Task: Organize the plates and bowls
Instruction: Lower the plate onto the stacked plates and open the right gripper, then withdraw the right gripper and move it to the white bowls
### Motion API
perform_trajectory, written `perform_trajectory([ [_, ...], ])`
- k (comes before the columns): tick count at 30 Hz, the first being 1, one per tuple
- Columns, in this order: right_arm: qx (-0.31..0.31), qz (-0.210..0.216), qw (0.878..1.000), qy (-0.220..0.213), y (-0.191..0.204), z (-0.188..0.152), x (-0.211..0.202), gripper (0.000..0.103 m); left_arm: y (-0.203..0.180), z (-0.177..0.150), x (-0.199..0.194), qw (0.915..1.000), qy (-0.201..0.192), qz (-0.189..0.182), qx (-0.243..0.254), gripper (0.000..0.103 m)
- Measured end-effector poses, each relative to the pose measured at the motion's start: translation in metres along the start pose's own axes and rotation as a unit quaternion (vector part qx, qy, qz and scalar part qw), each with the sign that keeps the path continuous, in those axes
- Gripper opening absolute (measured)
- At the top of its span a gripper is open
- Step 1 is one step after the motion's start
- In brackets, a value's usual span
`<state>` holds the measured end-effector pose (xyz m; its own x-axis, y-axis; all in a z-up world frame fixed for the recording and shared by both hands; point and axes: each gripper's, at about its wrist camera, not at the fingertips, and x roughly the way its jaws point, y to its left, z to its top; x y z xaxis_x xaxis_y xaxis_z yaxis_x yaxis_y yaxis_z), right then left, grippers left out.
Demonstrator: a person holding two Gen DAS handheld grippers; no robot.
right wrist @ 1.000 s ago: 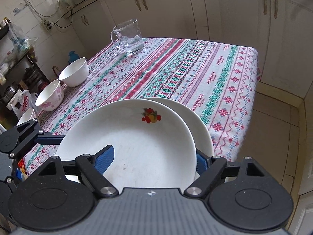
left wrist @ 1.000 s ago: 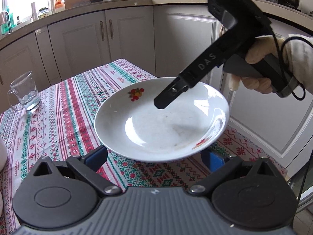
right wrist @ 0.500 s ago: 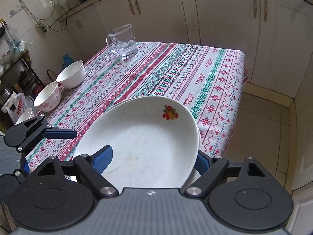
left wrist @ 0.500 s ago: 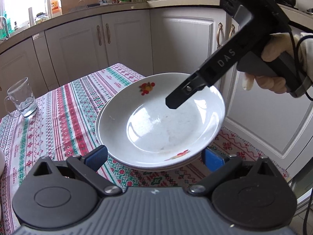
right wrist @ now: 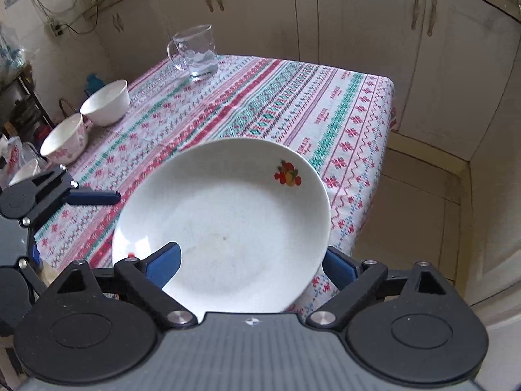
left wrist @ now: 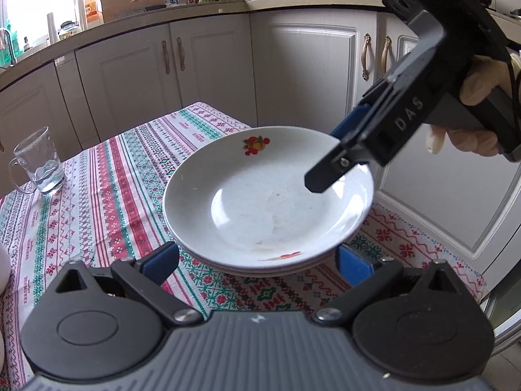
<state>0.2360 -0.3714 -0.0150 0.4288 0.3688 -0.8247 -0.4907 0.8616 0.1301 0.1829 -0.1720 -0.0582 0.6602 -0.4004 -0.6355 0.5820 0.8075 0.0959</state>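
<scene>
A white plate (left wrist: pixel 267 195) with a small fruit print lies on top of another white plate (left wrist: pixel 247 268) near the table's right corner; it also shows in the right wrist view (right wrist: pixel 228 224). My right gripper (right wrist: pixel 250 260) hangs over the stack's near rim, open, one finger above the plate, not pinching it; it shows from the side in the left wrist view (left wrist: pixel 345 150). My left gripper (left wrist: pixel 257 262) is open and empty just in front of the stack. Two white bowls (right wrist: pixel 105 102) (right wrist: pixel 65 138) stand at the table's left side.
A glass mug (right wrist: pixel 195 52) (left wrist: pixel 39 159) with a little water stands at the table's far corner. The patterned tablecloth (right wrist: pixel 260 97) covers the table. The table edge and floor drop off right beside the stack. Cream cabinets (left wrist: pixel 211 65) surround the table.
The right gripper lowered the fruit-print plate onto the plate lying on the table and opened. It has drawn back toward the stack's rim. The left gripper stayed open in front.
</scene>
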Motion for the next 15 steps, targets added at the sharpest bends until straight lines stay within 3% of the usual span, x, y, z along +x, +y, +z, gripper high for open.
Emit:
perform_trajectory([
  [9, -0.026, -0.008, 0.999, -0.022, 0.023, -0.002, -0.014, 0.102, 0.003, 0.001, -0.019, 0.9996, -0.025, 0.01, -0.001, 0.101],
  [15, -0.05, -0.019, 0.996, -0.067, 0.059, -0.009, -0.025, 0.103, 0.012, -0.004, -0.036, 0.9993, -0.034, 0.012, -0.01, 0.102],
])
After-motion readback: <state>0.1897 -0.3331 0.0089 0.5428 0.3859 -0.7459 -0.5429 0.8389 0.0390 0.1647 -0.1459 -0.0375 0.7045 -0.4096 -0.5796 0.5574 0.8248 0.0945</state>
